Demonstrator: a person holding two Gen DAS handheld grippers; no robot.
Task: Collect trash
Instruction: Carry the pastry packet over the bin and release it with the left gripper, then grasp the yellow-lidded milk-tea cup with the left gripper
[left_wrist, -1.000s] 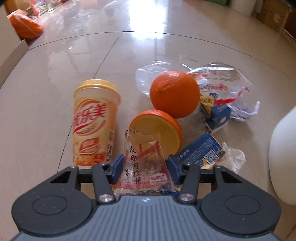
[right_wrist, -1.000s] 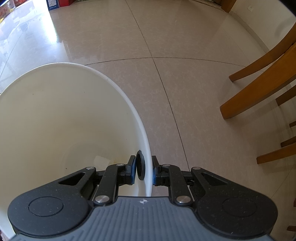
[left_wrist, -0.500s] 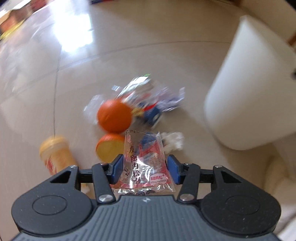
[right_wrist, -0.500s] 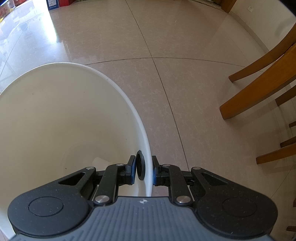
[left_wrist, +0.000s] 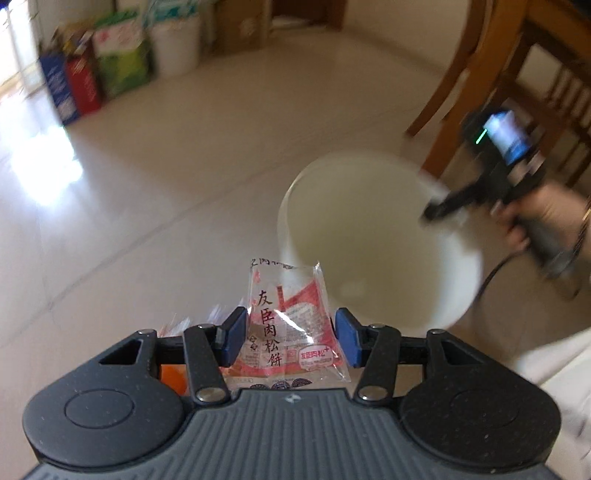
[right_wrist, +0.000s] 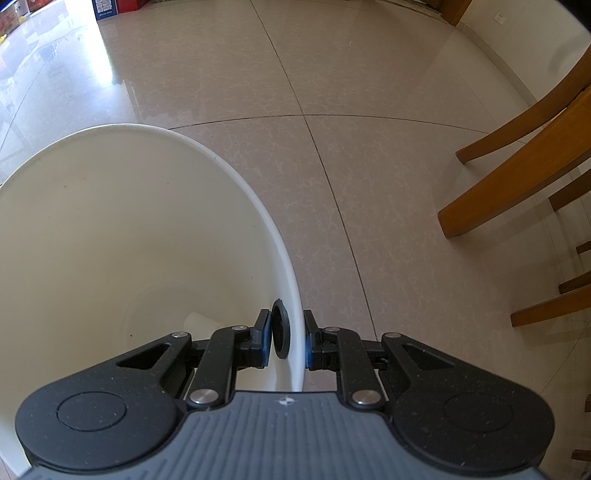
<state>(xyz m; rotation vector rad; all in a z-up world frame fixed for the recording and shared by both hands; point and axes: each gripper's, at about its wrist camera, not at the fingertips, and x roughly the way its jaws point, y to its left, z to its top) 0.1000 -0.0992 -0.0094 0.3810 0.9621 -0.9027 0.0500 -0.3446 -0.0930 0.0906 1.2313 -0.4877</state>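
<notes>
Wooden chair legs are crowding the white bin; right gripper is clamping its rim; left gripper, jaws opening, is carrying the snack wrapper above open tile floor.

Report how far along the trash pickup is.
Nothing lies in the white bin yet. The left gripper carries a snack wrapper toward it, jaws opening. The right gripper is clamped on the bin's rim. Left: drop the wrapper in.

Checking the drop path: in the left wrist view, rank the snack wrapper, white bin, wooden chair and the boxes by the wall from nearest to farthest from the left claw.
1. Snack wrapper: between the left claw's jaws, which are opening.
2. White bin: just ahead, right.
3. Wooden chair: beyond the bin, upper right.
4. Boxes: far wall, upper left.
</notes>
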